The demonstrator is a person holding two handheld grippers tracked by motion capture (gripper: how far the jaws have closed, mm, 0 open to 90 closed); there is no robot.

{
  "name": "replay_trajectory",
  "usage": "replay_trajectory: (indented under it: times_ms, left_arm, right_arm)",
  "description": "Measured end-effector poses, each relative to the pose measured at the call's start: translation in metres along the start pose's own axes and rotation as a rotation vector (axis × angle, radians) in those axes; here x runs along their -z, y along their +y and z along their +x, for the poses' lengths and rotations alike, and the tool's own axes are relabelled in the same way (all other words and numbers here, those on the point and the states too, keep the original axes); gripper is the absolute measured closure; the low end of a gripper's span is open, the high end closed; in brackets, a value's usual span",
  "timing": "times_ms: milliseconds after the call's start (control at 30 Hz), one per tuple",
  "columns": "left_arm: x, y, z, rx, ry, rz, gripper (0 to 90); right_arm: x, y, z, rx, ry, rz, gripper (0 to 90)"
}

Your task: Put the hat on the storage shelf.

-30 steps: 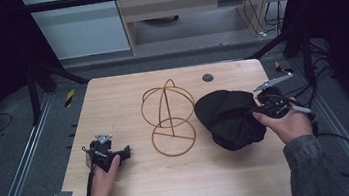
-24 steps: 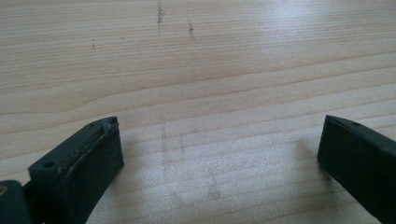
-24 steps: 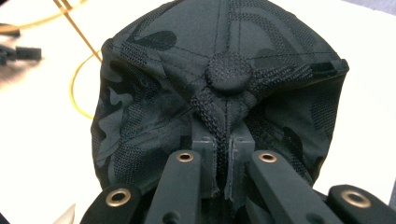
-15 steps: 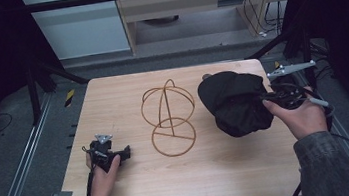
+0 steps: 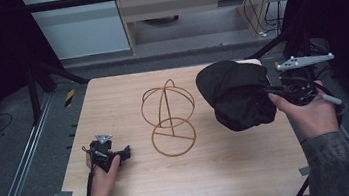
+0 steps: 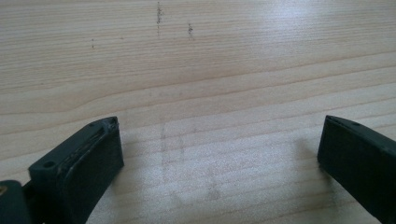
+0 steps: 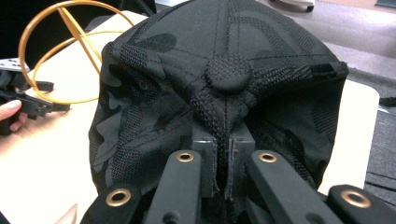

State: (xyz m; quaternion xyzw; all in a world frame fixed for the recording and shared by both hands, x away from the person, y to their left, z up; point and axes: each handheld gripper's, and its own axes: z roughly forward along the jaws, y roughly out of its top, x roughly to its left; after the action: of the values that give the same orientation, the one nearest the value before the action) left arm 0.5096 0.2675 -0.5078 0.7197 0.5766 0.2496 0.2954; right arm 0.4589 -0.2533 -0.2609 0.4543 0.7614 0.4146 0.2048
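Gripping the cap point(image 5: 237, 101) by a pinch of crown fabric, the right gripper point(image 5: 283, 95) carries it clear of the worktop point(image 5: 252, 169), over the right rear part. The right gripper view shows the fingers point(image 7: 205, 158) closed on a fold of cloth just below the top button point(image 7: 229, 74). A hold this near the crown's centre lets the cap hang with its opening away from the gripper, which suits lowering it over a form. The brim is hidden behind the crown; its direction cannot be told.

The wire stand point(image 5: 169, 119) sits at mid-worktop, left of the cap and apart from it. It consists of a flat ring base and an upright dome of hoops, and appears meant to receive the cap. Its central position leaves room on either side for approach.

The left gripper point(image 5: 119, 154) rests on the worktop at the front left, well apart from the stand. Its fingers point(image 6: 88, 163) stand wide open with bare wood between them and nothing held. Judged from this layout, the left gripper is parked out of the way, free to steady the stand's base if needed.

The next move would call for bringing the cap above the dome. A light wire frame may shift or tip on contact.
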Motion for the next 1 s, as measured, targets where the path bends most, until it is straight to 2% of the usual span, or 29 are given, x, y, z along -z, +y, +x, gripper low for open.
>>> replay_trajectory:
  times_ms: [600,800,1000]
  left_arm:
    - [0.000,0.000,0.000,0.003,0.000,-0.003,0.0]
    - [0.000,0.000,0.000,0.003,0.000,-0.002,0.0]
    - [0.000,0.000,0.000,0.002,-0.001,-0.002,0.0]
  right_arm:
    - [0.010,0.017,0.021,0.024,0.032,-0.066,85.7]
    - [0.011,0.026,0.032,0.031,0.063,-0.095,85.7]
    - [0.005,0.041,0.051,0.058,0.106,-0.132,85.7]
